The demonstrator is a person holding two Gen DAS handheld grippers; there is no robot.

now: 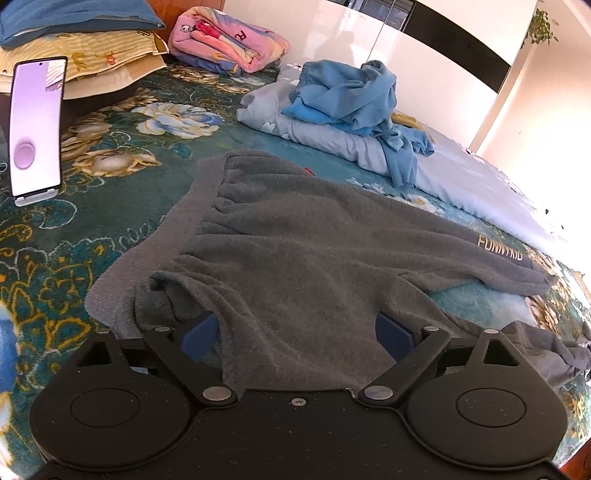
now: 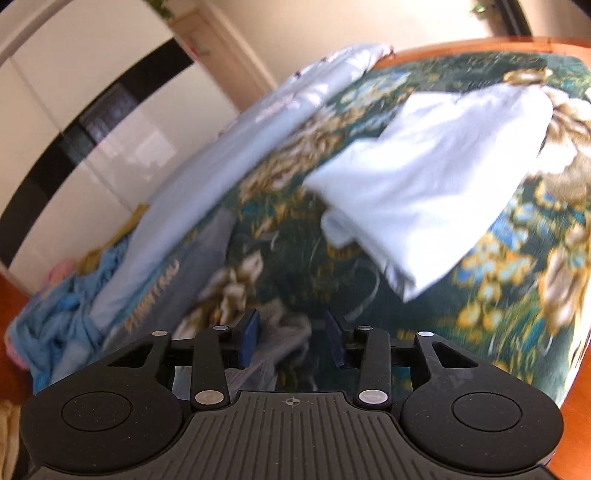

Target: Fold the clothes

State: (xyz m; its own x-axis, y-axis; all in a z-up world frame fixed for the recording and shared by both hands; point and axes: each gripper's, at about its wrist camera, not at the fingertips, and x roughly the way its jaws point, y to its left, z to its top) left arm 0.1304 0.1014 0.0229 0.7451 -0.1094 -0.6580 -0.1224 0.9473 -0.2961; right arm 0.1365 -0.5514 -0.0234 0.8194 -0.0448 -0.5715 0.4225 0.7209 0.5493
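Observation:
Grey fleece trousers (image 1: 314, 251) with pale lettering on one leg lie spread on the floral bedspread (image 1: 92, 229), waistband toward the far left. My left gripper (image 1: 297, 338) is open, its blue pads on either side of a fold of the grey fabric at the near edge. In the blurred right wrist view, my right gripper (image 2: 291, 345) is open above the bedspread (image 2: 480, 295), with grey cloth (image 2: 273, 347) under its left pad. The lettered trouser leg (image 2: 162, 291) lies to its left. A folded white garment (image 2: 436, 177) lies ahead on the right.
A crumpled blue garment (image 1: 351, 99) sits on a pale folded quilt (image 1: 461, 177) at the back right. A phone on a stand (image 1: 35, 125) is at the left, pillows (image 1: 81, 44) and a pink blanket (image 1: 229, 40) behind. White wardrobe doors (image 1: 369, 33) lie beyond.

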